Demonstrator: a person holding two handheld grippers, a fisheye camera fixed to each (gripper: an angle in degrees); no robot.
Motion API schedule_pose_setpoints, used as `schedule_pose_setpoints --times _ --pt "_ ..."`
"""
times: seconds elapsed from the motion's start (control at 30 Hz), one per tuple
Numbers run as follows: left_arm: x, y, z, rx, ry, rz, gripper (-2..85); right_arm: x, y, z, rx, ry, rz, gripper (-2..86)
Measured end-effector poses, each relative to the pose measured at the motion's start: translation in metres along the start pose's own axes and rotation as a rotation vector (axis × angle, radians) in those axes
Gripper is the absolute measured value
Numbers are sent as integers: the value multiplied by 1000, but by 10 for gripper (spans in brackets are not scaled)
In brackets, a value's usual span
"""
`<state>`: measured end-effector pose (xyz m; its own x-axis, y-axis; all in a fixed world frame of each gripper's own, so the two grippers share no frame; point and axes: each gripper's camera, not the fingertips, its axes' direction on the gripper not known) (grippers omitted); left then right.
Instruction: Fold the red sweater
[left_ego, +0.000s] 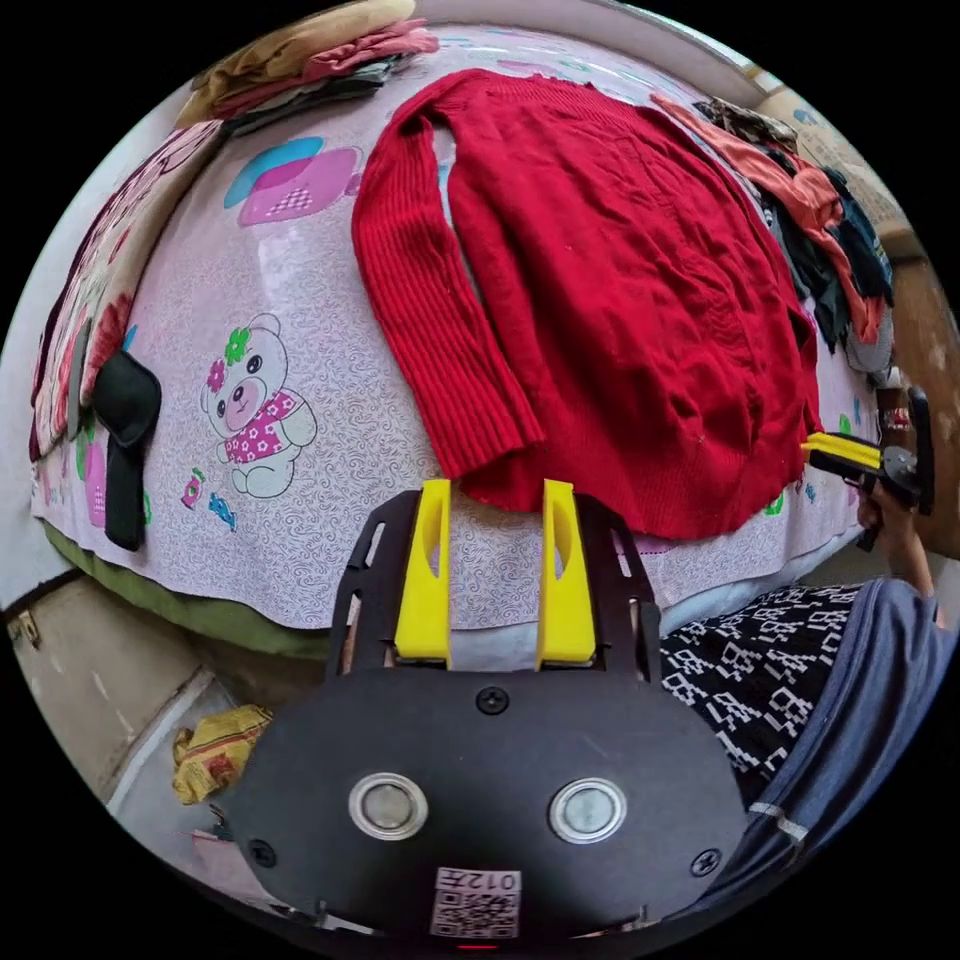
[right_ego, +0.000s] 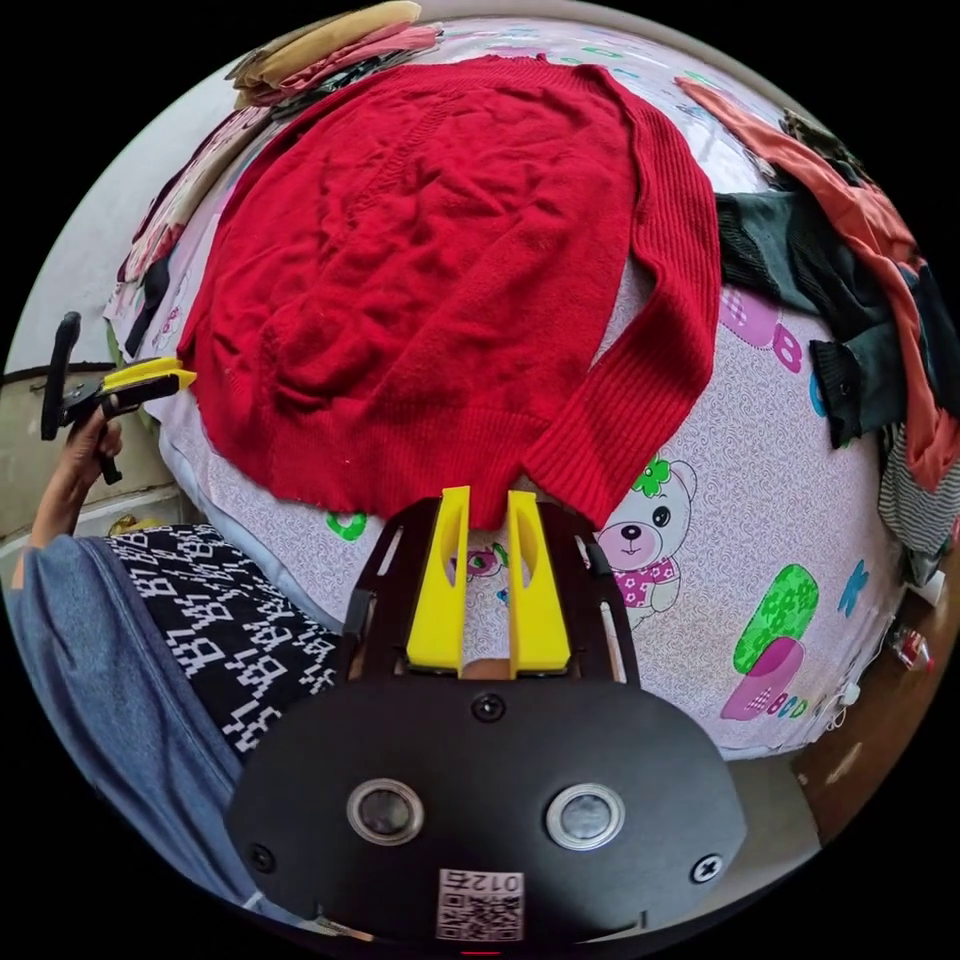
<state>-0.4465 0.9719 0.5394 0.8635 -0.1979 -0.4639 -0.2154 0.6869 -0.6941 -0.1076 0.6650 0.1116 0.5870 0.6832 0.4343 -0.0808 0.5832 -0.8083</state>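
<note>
Red sweater spread flat on bed sheet, both sleeves out, no fold made yet. Left gripper and right gripper hovering at hem, jaws parted, empty. All folds left to do.

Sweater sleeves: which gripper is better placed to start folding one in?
Probably the left gripper: its open jaws sit right at a sleeve cuff on the sweater. The right gripper faces the hem, beside the other cuff.
</note>
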Motion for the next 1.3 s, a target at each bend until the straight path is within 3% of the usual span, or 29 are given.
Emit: schedule_pose_setpoints --times 0.13,0.37,0.4,0.6,0.8,0.97,1.3 --pt "2 -5 3 -40 -17 9 113 -11 -3 0 -28 17 -39 47" --pt "0 -12 3 -116 -10 143 51 -4 4 -7 20 -88 85 34" --pt "0 -8 2 -117 72 121 38 -7 9 -9 47 -90 99 29" --pt "-8 21 -12 -9 154 0 9 -18 38 -28 177 -104 139 19" --pt "-68 39 -21 -24 261 -184 4 11 52 -52 75 -202 183 16" --pt "-61 35 9 -124 194 -133 8 4 51 -24 14 -238 193 18" --pt "-45 33 13 -76 115 -71 36 -66 50 -30 78 -59 56 27"
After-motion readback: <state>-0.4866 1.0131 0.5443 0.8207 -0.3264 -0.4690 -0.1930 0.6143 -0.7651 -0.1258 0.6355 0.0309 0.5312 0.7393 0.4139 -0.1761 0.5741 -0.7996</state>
